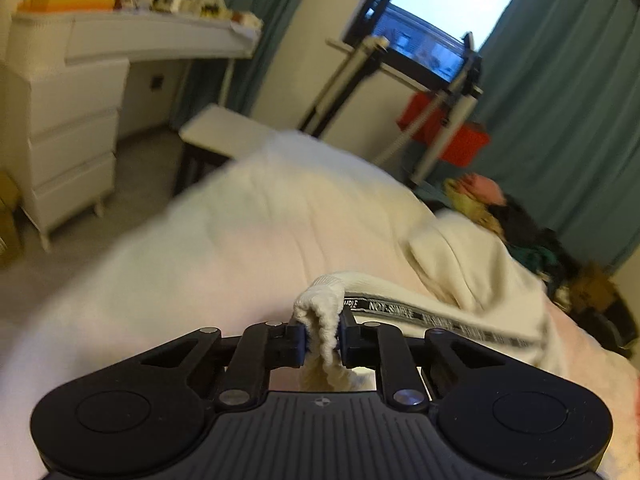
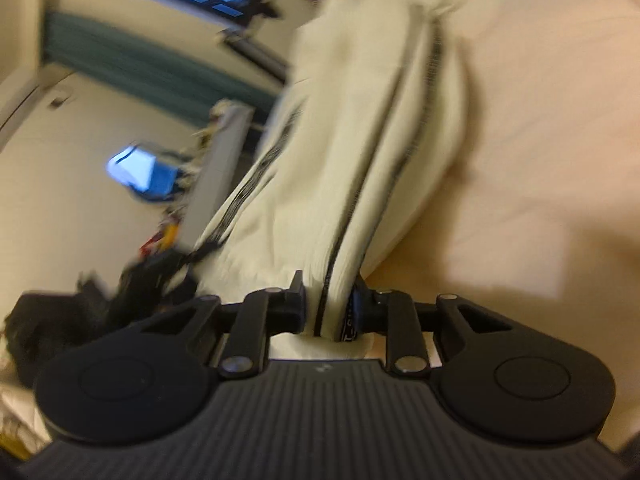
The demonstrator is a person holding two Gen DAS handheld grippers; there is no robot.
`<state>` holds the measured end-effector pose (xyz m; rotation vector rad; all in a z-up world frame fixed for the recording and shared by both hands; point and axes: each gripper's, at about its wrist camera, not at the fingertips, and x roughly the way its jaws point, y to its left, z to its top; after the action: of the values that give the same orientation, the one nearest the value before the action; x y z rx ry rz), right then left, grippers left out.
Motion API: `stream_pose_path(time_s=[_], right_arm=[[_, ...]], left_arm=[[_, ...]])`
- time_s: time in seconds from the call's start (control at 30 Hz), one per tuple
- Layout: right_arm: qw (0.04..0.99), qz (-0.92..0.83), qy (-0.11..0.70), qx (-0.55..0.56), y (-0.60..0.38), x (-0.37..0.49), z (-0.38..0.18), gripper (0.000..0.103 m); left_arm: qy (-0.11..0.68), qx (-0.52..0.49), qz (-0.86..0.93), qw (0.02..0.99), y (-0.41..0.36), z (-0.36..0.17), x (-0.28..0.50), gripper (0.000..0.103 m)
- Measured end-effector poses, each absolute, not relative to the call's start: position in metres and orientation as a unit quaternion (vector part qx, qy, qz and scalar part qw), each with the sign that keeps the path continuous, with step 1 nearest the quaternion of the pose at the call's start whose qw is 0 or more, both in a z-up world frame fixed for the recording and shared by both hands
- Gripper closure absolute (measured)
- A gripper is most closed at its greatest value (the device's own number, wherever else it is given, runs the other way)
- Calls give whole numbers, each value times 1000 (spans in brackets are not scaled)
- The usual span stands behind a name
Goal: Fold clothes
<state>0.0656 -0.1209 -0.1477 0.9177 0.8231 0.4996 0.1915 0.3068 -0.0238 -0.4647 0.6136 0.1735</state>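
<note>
Since the cream knit garment with black lettered side tape point(image 1: 460, 264) is soft, light and floppy, ribbed hems are the sane hold — left gripper point(image 1: 323, 334) is clamped on one, right gripper point(image 2: 332, 312) on another, fabric strung above the pale bed point(image 1: 200, 264).

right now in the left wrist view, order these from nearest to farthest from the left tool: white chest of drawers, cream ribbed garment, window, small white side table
1. Cream ribbed garment, clamped in the left tool.
2. Small white side table, ahead, past the bed's far edge.
3. White chest of drawers, far left.
4. Window, upper right, on the back wall.
</note>
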Motion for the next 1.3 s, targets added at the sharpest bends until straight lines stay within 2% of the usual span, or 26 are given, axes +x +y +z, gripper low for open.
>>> stream_pose_path(time_s=[0.17, 0.3, 0.47, 0.6, 0.67, 0.77, 0.83, 0.9, 0.93, 0.97, 1.0, 1.2, 1.3], right_arm=[[777, 289, 369, 419, -24, 74, -141, 80], [768, 330, 377, 399, 63, 110, -141, 81], [765, 349, 409, 355, 129, 155, -154, 81], [753, 355, 438, 339, 138, 177, -160, 80], [754, 364, 441, 324, 139, 179, -154, 80], [757, 379, 443, 296, 139, 173, -145, 78], [758, 389, 446, 274, 135, 166, -137, 70], [761, 395, 446, 255, 126, 158, -126, 43], [768, 395, 437, 250, 119, 154, -118, 35], [775, 395, 428, 245, 111, 150, -109, 22], [785, 395, 414, 238, 101, 142, -99, 17], [838, 367, 352, 197, 38, 114, -46, 18], [872, 341, 311, 165, 0, 100, -27, 18]], left_arm=[[298, -203, 171, 917, 364, 23, 237, 87], [300, -164, 237, 909, 417, 41, 282, 87], [328, -172, 245, 896, 460, 12, 327, 87], [348, -171, 236, 891, 470, -11, 347, 85], [352, -164, 230, 892, 469, -16, 349, 83], [345, -164, 235, 894, 463, -9, 338, 67], [337, -156, 233, 899, 451, 3, 324, 54], [330, -154, 222, 905, 436, 17, 306, 48], [326, -152, 217, 907, 428, 24, 297, 45], [322, -151, 212, 910, 421, 31, 288, 43], [319, -148, 204, 914, 409, 39, 278, 42], [282, -118, 139, 942, 309, 84, 209, 34], [266, -132, 99, 950, 259, 92, 172, 34]])
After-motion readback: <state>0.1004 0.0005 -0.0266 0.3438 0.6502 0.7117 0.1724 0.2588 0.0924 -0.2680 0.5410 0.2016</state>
